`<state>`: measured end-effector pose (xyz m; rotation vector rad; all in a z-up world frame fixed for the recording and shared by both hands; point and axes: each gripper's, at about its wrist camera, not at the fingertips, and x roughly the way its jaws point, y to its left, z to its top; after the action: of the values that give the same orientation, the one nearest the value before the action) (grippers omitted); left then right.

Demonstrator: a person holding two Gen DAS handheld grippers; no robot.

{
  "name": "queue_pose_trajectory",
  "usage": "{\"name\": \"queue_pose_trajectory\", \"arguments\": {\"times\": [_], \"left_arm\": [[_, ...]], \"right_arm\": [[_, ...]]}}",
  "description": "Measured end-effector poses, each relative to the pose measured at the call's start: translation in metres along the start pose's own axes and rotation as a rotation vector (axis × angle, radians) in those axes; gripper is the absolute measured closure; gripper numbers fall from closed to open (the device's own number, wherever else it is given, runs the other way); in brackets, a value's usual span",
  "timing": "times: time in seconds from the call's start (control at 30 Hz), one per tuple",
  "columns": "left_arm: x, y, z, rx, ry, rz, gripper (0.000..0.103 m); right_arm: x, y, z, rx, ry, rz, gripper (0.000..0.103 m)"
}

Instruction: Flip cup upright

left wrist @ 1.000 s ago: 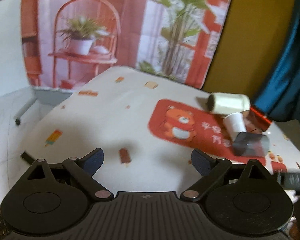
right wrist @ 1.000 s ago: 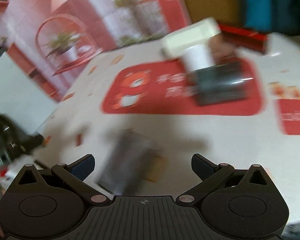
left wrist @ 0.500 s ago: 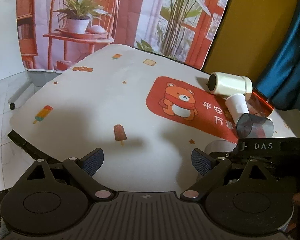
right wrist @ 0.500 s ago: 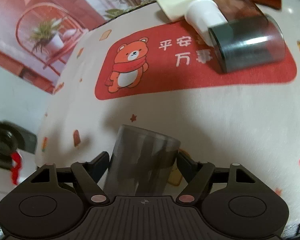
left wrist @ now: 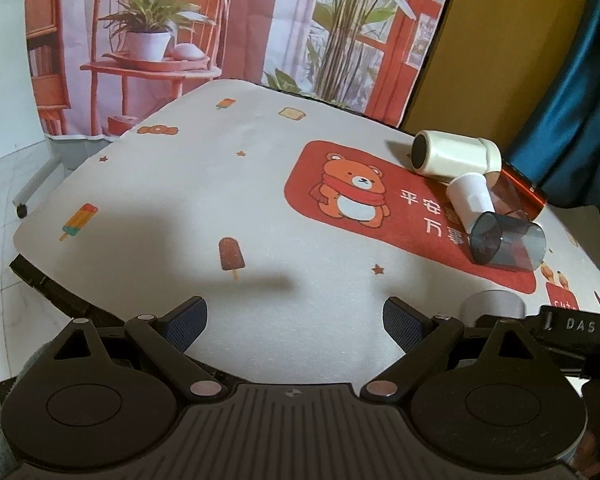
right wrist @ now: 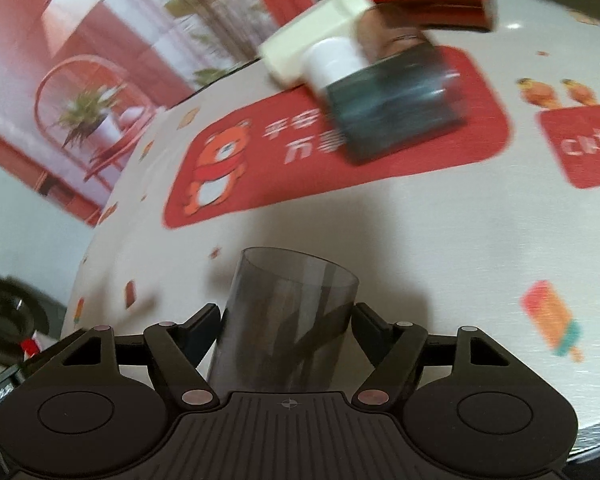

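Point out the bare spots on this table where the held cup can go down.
Bare cloth lies between the brown popsicle print and the red bear mat, ahead of the open left gripper. The far right corner is crowded: cream jar, white cup, grey tumbler. The right gripper grips the smoky clear cup.

Smoky translucent plastic cup [right wrist: 288,316], glossy; matt printed cloth tablecloth [right wrist: 440,240]; matt black plastic hand-held gripper [right wrist: 286,322].

Left wrist camera sat low at the near edge of the table [left wrist: 204,184], looking forward and slightly down across it toward the printed backdrop [left wrist: 236,20]. Right wrist camera sat close over the tabletop, tilted and blurred. Both views shared the red bear mat [left wrist: 352,196] [right wrist: 220,168] and the tipped cups [left wrist: 504,244] [right wrist: 396,112] beyond.
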<state>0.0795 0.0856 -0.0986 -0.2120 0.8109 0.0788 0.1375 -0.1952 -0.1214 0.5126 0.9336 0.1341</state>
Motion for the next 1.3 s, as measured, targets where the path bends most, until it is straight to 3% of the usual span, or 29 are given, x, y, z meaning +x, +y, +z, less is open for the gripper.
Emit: {"name": "queue_pose_trajectory", "arguments": {"times": [0.17,0.37,0.6,0.77,1.03,1.3], "left_arm": [[0.001,-0.008,-0.003,0.039,0.015,-0.012,0.006],[0.002,-0.012,-0.005,0.071,0.026,-0.013,0.006],[0.001,-0.013,-0.006,0.082,0.031,-0.008,0.005],[0.001,-0.013,-0.006,0.082,0.031,-0.007,0.005],[0.003,-0.013,-0.005,0.085,0.038,-0.002,0.004],[0.004,-0.014,-0.006,0.09,0.04,0.003,0.004]], "right_arm": [[-0.013,-0.027,0.008,0.023,-0.062,-0.068,0.034],[-0.024,-0.029,0.004,-0.119,-0.127,-0.227,0.035],[-0.043,-0.008,-0.015,-0.296,-0.235,-0.246,0.035],[-0.046,0.01,-0.026,-0.456,-0.303,-0.323,0.037],[-0.041,0.015,-0.032,-0.541,-0.359,-0.394,0.038],[-0.039,0.011,-0.033,-0.528,-0.328,-0.396,0.038]]}}
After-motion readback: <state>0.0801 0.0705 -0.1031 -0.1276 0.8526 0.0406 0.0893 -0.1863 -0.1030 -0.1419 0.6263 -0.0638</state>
